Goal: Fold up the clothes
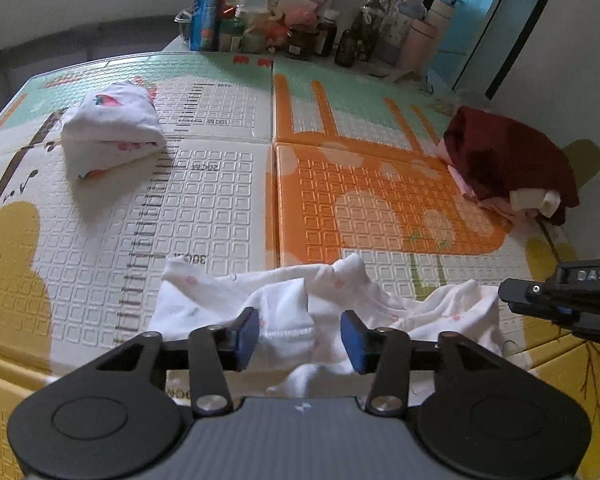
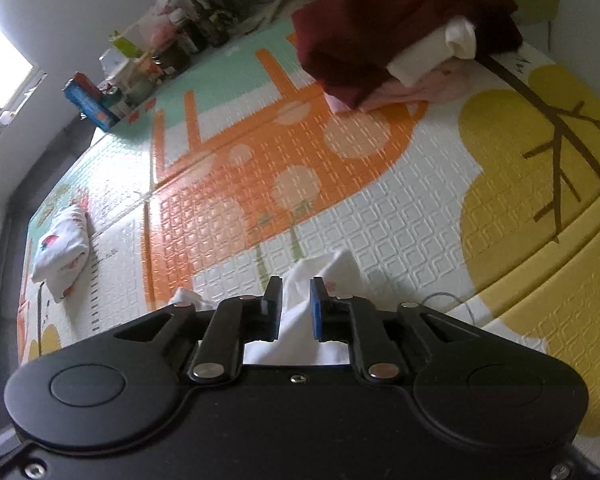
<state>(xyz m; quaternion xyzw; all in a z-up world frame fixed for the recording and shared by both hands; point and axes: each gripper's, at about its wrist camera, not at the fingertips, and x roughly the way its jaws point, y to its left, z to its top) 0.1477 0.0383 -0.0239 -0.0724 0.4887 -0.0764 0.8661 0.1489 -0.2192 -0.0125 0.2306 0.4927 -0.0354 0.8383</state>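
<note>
Left wrist view: left gripper has its jaws apart, pads clear of the white printed garment lying crumpled on the play mat beneath them.
Other clothes: folded white bundle far left; maroon pile far right.
Right wrist view: right gripper jaws narrowly parted, a cloth fold between them; real pinch cannot be told.
Risk: with both jaws loose, the fold could slump and the garment bunch again.

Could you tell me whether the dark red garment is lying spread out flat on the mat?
No, the dark red garment sits bunched in a heap on top of pink clothing at the mat's edge.
</note>
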